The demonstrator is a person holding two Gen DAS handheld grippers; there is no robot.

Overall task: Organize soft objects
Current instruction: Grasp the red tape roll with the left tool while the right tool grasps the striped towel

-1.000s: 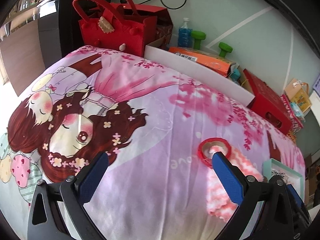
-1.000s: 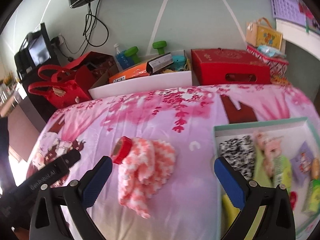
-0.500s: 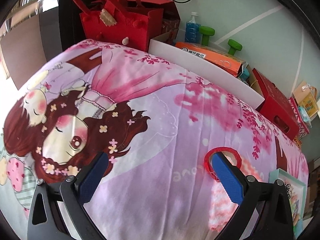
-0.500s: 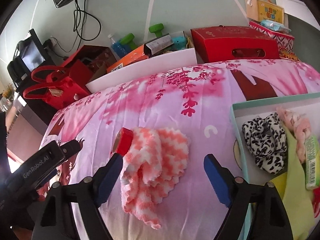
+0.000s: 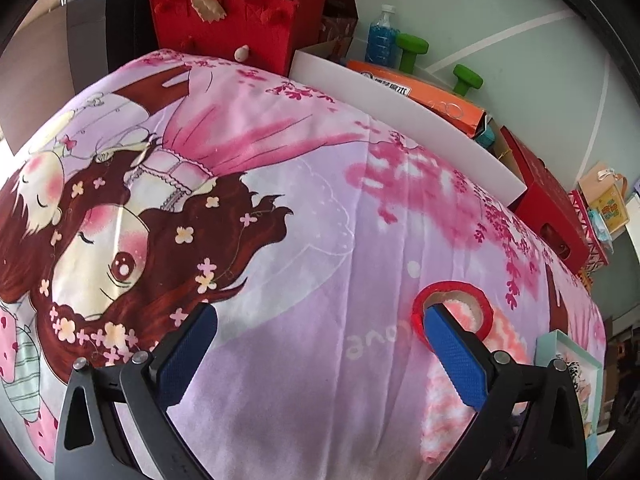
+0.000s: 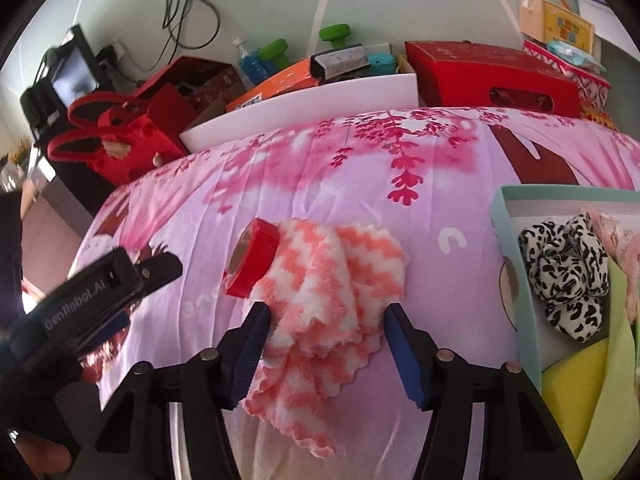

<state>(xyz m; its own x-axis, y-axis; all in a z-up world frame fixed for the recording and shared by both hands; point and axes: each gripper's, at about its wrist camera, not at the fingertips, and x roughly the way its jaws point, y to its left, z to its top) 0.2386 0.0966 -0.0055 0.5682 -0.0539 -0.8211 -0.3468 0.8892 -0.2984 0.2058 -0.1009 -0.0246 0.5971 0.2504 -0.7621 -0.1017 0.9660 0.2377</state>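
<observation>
The pink-and-white cloth [image 6: 324,280] lies crumpled in the middle of the bed [image 6: 360,152], on the printed cover, with a red tape roll [image 6: 252,264] leaning on its left edge, touching it. It looks like a fluffy microfibre towel: light, limp and compressible, so it should bunch under a pinch instead of resisting, and trailing corners are likely to droop and drag when it is lifted. The thick folded mound near its centre seems the best place to take hold, since a pinch on the thin scalloped hem at the near end would probably catch only one layer. The right hand-held gripper [image 6: 326,344] stands with its fingers apart, one on either side of the cloth's near half, not yet closed on it. The left hand-held gripper [image 5: 316,344] is also spread wide and holds nothing; its right finger sits in front of the tape roll in the left wrist view. The roll is rigid and may tip or roll off as the cloth moves. To the right, well clear of the cloth, sits a teal-rimmed box [image 6: 505,236] that already holds a black-and-white spotted scrunchie [image 6: 568,276], something pale pink behind it, and yellow and light green cloths [image 6: 600,392] at the near side.
</observation>
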